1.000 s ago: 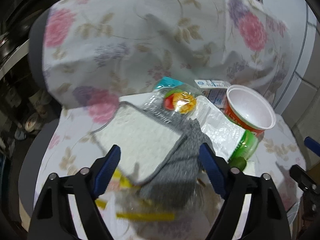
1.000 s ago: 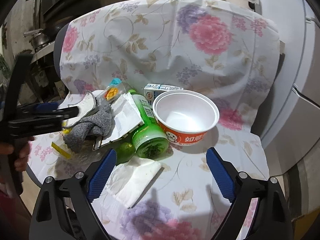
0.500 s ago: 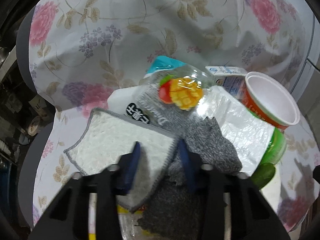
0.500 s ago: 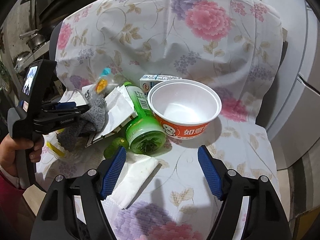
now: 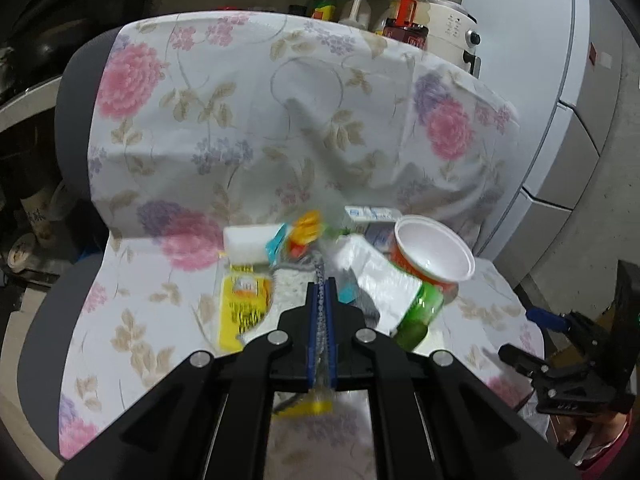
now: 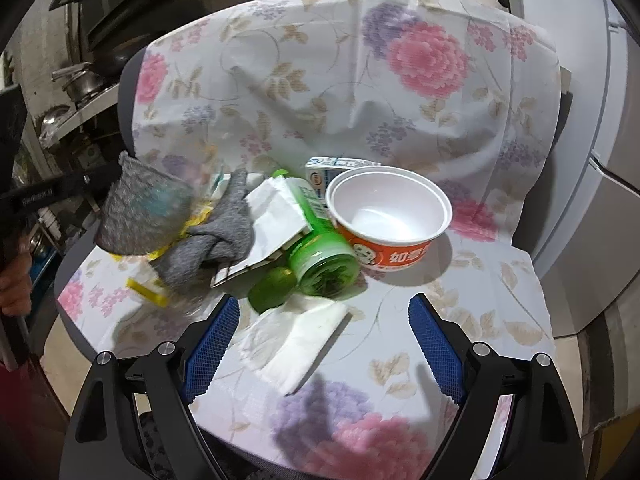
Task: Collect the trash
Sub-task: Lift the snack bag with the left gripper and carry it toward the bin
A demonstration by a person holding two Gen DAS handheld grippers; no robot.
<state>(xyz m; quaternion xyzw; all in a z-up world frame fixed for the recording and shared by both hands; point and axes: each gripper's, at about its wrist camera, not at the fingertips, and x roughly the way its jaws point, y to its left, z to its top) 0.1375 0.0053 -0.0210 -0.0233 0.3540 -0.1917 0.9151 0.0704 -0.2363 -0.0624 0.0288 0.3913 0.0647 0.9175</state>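
Left gripper (image 5: 321, 300) pinching tight on the edge of a grey cloth (image 6: 140, 210), blue pads pressed nearly together with only fabric between. Cloth hanging lifted off the chair at the left side of the right wrist view, a clear wrapper seemingly clinging to it, bit too blurry to be sure.

Right gripper (image 6: 324, 344) hovering wide open over a crumpled white tissue (image 6: 296, 340), gripping nothing.

Rest of the trash sitting on the floral cover (image 6: 460, 320): green bottle (image 6: 320, 252) lying on its side, touching the orange noodle bowl (image 6: 390, 220), milk carton (image 6: 328, 168) behind, lime (image 6: 270, 292) just beside the bottle, yellow packet (image 5: 242, 304) further left.
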